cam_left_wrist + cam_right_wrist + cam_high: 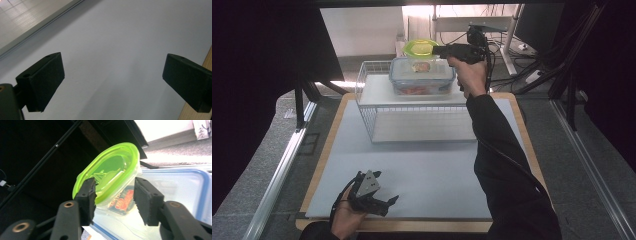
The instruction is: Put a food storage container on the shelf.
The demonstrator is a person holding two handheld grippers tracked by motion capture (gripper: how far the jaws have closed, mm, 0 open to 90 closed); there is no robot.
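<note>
Green-lidded tub [110,172] sits on the blue-rimmed box [175,192] — right gripper [116,200] half-open around it, pads apart; left gripper [112,82] wide.

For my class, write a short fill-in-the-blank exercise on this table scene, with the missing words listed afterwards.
1. The small container at the right claw has a lid coloured ____.
2. It stands on top of a larger clear box whose lid has a ____ rim.
3. That box rests on a white wire ____.
4. The left claw, near the table's front edge, has its jaws ____.

Missing words: green; blue; rack; open
</note>
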